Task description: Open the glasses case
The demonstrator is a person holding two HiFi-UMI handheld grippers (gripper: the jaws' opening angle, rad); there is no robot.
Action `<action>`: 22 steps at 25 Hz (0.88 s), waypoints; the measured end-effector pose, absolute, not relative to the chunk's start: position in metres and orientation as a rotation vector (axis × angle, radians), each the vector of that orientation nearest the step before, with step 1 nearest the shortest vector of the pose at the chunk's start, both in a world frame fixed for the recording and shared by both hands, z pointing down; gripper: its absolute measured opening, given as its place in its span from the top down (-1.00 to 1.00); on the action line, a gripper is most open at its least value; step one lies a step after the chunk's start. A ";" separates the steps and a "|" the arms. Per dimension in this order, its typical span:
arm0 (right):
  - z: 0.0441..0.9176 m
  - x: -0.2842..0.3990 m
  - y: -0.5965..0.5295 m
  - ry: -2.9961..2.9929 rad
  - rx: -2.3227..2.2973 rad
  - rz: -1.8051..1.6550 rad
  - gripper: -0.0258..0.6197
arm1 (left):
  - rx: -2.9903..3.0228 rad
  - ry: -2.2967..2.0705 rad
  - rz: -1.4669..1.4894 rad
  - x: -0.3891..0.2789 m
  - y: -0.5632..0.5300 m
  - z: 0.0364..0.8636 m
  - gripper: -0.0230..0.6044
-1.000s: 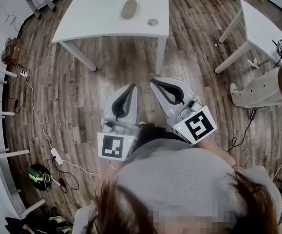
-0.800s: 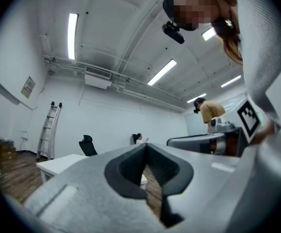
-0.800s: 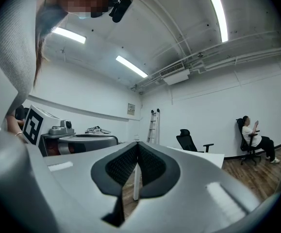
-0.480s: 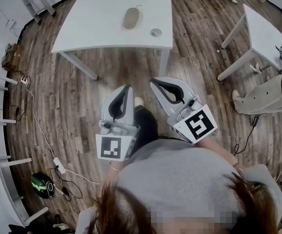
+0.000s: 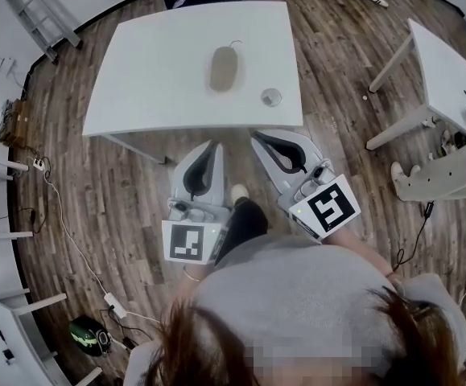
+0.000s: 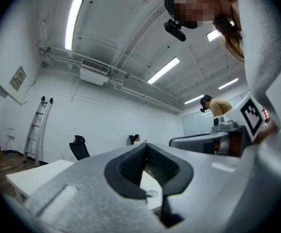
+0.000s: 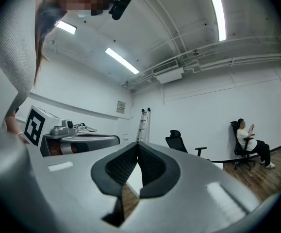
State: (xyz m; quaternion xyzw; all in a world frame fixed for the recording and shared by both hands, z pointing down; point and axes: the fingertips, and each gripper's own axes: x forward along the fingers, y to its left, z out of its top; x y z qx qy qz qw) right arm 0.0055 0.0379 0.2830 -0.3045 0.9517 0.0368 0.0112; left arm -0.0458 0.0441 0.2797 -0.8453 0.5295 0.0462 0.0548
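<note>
Both sets of jaws are clenched tight w/ nothing between them. Each gripper view shows the dark pads meeting at the tips, only an empty window behind them. The left gripper (image 5: 213, 145) and right gripper (image 5: 256, 137) sit side by side in front of the person, over the wood floor (image 5: 120, 183), tips just short of the near edge of the white tabletop (image 5: 152, 87). No contact w/ anything.

The glasses case (image 5: 225, 68) is a tan oval, lid shut, lying roughly mid-tabletop, well apart from both grippers. In the head view its long axis runs away from the person, nearly in line w/ the way the jaws point, so the near narrow end faces the grippers. A thin cord or loop shows at its far end; can't tell the hinge side from the seam side here.

Key relation: the case lies straight ahead and falls between the two gripper lines, closer to the left one. The left tip only needs to go fwd plus a touch to its right. The right tip needs fwd plus a clear shift left. Left looks slightly nearer; not a big diff.

A small round thing (image 5: 271, 96) sits on the tabletop to the right of the case, nearer the front edge, about ahead of the right gripper. Prob. needs skirting if the right one goes in low.

Judgement: approach phase, opening not started. Jaws must part before either can take a long side of the case, likely one to steady and one to lift the lid.
</note>
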 end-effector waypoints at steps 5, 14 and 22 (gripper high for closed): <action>0.280 -0.017 -0.028 2.958 -1.011 0.099 0.91 | -2.617 1.541 0.137 -0.065 -0.024 0.277 0.92; 0.281 -0.047 -0.117 2.909 -1.125 0.066 0.91 | -2.681 1.428 0.104 -0.094 -0.114 0.279 0.92; 0.291 -0.053 -0.149 2.906 -1.194 0.032 0.91 | -2.733 1.416 0.145 -0.104 -0.150 0.290 0.92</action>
